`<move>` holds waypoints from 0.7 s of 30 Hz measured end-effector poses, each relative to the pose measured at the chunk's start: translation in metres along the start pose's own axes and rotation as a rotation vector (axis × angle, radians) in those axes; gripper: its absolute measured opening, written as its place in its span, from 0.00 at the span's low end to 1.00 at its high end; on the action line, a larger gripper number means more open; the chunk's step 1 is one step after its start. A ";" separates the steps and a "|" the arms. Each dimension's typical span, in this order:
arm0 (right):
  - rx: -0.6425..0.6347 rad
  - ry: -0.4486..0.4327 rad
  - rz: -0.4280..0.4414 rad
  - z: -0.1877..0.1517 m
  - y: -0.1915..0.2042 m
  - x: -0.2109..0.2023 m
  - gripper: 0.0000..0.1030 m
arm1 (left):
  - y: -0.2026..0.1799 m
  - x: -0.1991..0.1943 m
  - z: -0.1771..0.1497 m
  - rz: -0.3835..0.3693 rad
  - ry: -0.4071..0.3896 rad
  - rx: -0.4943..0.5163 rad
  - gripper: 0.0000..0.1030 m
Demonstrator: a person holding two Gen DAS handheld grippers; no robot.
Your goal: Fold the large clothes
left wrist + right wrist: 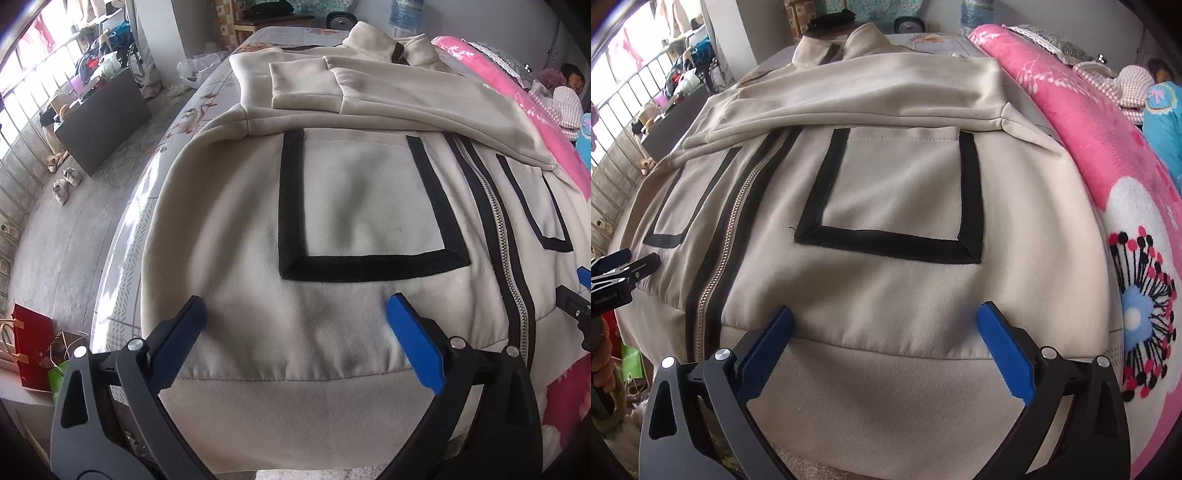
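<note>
A beige zip jacket (332,314) with black-trimmed pockets lies flat on the bed, hem toward me, both sleeves folded across its chest. It fills the right wrist view too (886,288). My left gripper (295,308) is open and empty, just above the hem band left of the zipper (506,258). My right gripper (884,317) is open and empty above the hem band right of the zipper (720,258). The left gripper also shows at the left edge of the right wrist view (628,262).
A pink flowered blanket (1108,166) lies along the right side of the bed. A person (569,92) lies at the far right. Left of the bed are the floor, a dark cabinet (99,118), shoes (66,184) and bags (33,354).
</note>
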State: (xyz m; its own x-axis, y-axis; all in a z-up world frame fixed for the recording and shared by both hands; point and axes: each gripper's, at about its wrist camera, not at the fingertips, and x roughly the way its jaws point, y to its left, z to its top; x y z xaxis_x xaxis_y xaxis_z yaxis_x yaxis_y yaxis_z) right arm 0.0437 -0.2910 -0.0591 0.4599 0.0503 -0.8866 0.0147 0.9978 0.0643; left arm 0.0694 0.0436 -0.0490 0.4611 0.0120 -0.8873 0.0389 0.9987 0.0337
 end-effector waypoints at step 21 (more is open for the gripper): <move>-0.123 -0.045 0.016 0.001 0.045 -0.020 0.94 | -0.002 -0.001 0.000 0.024 0.006 -0.037 0.92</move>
State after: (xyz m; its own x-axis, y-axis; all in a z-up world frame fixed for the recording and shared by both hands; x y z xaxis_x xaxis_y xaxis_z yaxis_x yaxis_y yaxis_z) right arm 0.0365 -0.2473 -0.0382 0.4988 0.0666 -0.8641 -0.1005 0.9948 0.0187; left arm 0.0683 0.0420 -0.0479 0.4566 0.0358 -0.8890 -0.0045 0.9993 0.0379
